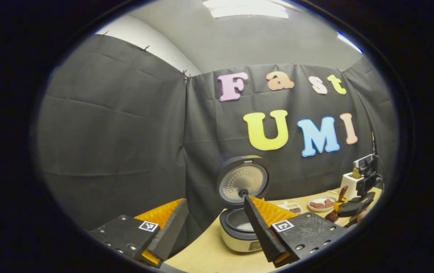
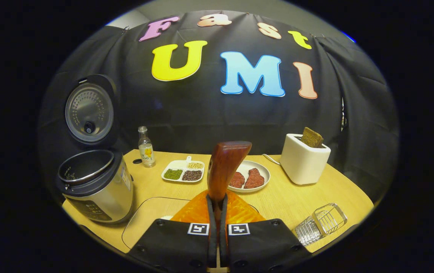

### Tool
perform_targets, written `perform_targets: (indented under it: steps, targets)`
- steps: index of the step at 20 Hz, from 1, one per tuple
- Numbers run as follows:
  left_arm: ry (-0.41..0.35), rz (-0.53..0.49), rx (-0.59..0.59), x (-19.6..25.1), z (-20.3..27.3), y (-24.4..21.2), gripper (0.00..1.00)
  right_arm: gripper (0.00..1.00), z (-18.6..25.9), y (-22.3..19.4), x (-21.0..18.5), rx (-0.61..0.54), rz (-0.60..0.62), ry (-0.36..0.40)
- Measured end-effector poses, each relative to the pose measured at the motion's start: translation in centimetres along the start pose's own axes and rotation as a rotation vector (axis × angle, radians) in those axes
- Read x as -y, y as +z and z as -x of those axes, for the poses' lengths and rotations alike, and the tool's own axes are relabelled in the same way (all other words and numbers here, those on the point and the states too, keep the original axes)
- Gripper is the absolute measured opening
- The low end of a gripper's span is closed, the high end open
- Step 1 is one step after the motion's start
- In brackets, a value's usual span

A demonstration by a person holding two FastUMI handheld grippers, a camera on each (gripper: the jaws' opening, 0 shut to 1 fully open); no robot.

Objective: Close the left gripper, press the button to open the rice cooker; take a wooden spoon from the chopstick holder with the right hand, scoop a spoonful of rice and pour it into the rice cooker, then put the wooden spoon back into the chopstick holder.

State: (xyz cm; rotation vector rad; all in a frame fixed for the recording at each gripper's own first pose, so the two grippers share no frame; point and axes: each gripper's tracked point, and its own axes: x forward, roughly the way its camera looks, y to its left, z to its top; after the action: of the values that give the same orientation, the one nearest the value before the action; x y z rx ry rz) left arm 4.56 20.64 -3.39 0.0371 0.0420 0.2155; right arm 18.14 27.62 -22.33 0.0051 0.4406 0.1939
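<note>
Closest in the right gripper view, the right gripper [image 2: 217,223] has its two fingers pressed together on the handle of the wooden spoon [image 2: 224,168], which stands upright between them with its broad reddish end at the top. Just past the fingers a clear tray [image 2: 141,216] lies on the wooden table [image 2: 296,197]. Off to the right, near the table's front edge, the wire chopstick holder [image 2: 321,223] lies tipped on its side. To the left the rice cooker [image 2: 95,185] stands with its lid [image 2: 89,112] swung up and the inner pot open. Farther back sit a divided dish of beans [image 2: 182,171], a plate with two reddish pieces [image 2: 253,175], a small bottle [image 2: 146,148] and, to the right, a white toaster [image 2: 304,161] with a slice of bread [image 2: 311,137] poking out.

In the left gripper view, the left gripper [image 1: 217,223] is held with its fingers spread wide apart, holding nothing. Between them, beyond the fingertips, the rice cooker [image 1: 239,227] shows again, lid [image 1: 242,182] raised. Farther along the table [image 1: 209,250], at the right edge, the right gripper [image 1: 353,207] appears dark and small, with the plate [image 1: 321,204] beside it
</note>
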Motion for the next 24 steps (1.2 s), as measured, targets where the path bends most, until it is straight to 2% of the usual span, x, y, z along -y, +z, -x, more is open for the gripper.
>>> perform_targets:
  steps: [4,8,12,16,18,24]
  targets:
    - [0.002,0.007,0.0,0.1,0.3,-0.1,0.9,0.05,0.8,-0.8,-2.9,-0.023,-0.009,0.076]
    - [0.003,0.008,0.006,0.5,0.4,0.1,0.9,0.05,1.4,-1.4,-4.5,-0.063,-0.092,0.151]
    - [0.002,0.009,0.01,0.8,0.7,0.2,0.9,0.05,1.5,-1.8,-3.3,-0.14,-0.305,0.184]
    - [-0.003,0.002,0.016,1.5,0.8,0.7,0.89,0.04,1.3,-2.3,-1.2,-0.218,-0.54,0.18]
    - [-0.006,0.0,0.016,1.9,0.8,1.0,0.92,0.04,1.1,-2.1,-0.2,-0.23,-0.639,0.18]
    - [-0.014,-0.001,0.025,2.9,1.1,1.6,0.89,0.05,1.2,-0.2,2.8,-0.253,-0.93,0.185]
